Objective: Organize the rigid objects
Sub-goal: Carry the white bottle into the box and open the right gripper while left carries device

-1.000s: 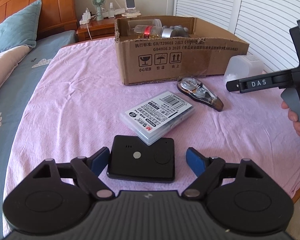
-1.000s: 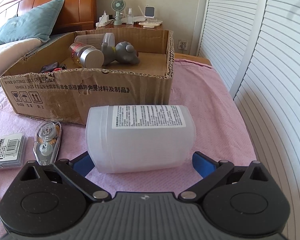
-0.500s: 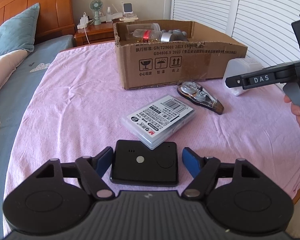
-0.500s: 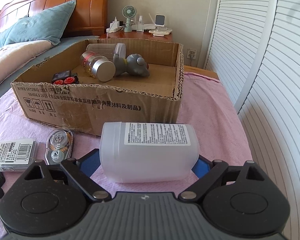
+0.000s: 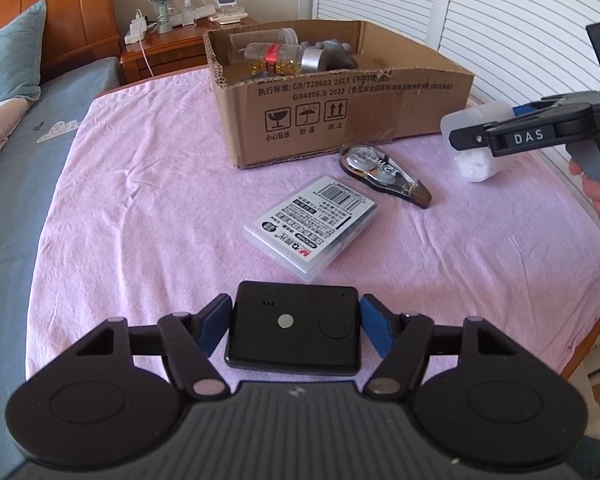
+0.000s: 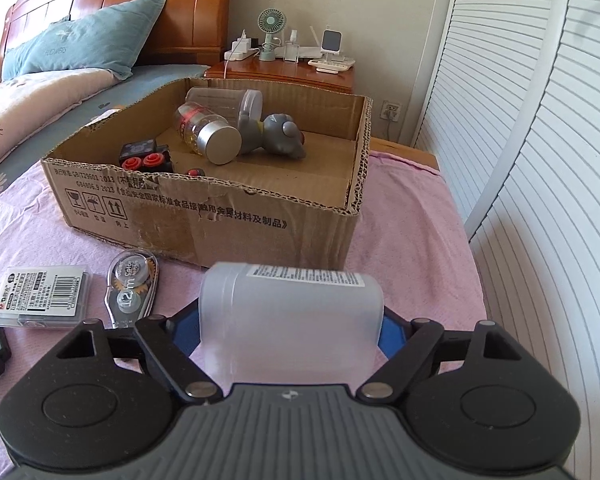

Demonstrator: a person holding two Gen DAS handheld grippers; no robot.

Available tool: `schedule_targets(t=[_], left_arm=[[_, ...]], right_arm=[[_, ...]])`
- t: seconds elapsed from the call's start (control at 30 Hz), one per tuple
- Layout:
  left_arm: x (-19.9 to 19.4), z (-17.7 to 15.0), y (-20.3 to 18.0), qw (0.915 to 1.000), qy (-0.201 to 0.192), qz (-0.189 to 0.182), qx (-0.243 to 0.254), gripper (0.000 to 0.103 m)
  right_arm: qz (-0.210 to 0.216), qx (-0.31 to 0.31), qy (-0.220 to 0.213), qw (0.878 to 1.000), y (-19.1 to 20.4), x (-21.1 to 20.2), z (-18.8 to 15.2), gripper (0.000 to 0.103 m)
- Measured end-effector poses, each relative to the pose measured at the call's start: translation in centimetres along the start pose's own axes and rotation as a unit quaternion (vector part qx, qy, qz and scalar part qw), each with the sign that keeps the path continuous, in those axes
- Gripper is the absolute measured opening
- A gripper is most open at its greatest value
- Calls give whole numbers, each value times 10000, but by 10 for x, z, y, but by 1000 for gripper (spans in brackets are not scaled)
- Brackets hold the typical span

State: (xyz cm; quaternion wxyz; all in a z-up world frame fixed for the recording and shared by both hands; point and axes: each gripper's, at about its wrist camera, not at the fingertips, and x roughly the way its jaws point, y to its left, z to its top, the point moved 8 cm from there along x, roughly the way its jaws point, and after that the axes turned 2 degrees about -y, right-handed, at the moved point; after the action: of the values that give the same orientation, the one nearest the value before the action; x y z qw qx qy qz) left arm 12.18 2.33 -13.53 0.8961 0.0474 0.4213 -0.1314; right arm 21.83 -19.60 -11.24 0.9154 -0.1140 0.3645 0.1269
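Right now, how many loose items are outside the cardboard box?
4: black device between the left tongs; labelled plastic case mid-cloth; correction tape near the cardboard box; white container between the closing right tongs.

A bed (image 5: 148, 168) is covered by a pink sheet (image 5: 480, 248). On it are laid a cardboard box (image 5: 340, 120), a tape dispenser (image 5: 384, 176) and a labelled plastic case (image 5: 314, 226).

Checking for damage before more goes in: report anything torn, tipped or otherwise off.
The cardboard box has a ragged, torn top edge along its near wall. Inside it, the silver-capped jar and the grey figurine lie tipped on their sides. Nothing looks spilled.
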Motion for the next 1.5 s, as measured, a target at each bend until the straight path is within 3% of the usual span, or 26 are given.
schedule_targets(t=[0.33,0.6,0.87,1.1,1.17,1.23,1.3,1.5], left_arm=[[-14,8,-2,9993,59,-173,318,69],[-24,20,-2,9987,-64,-259,429,69],[-28,39,3,9980,-202,-194,565,69],[-31,51,9,9977,-304,-159,584,69],[-31,55,10,9977,-337,-150,568,69],[-31,59,12,9978,-355,-162,535,69],[-33,63,12,9977,-386,-171,525,69],[-35,81,8,9966,-498,-219,613,69]], right_arm=[[178,-482,-72,9987,7,-32,16,87],[386,-571,-581,9959,7,-53,70,87],[584,-408,-437,9965,7,-2,119,87],[544,-27,-54,9985,3,54,131,87],[453,47,-69,9989,0,63,132,97],[399,171,-179,9989,-4,62,133,103],[542,291,-219,9979,-5,56,133,103],[328,377,-140,9987,-11,28,122,103]])
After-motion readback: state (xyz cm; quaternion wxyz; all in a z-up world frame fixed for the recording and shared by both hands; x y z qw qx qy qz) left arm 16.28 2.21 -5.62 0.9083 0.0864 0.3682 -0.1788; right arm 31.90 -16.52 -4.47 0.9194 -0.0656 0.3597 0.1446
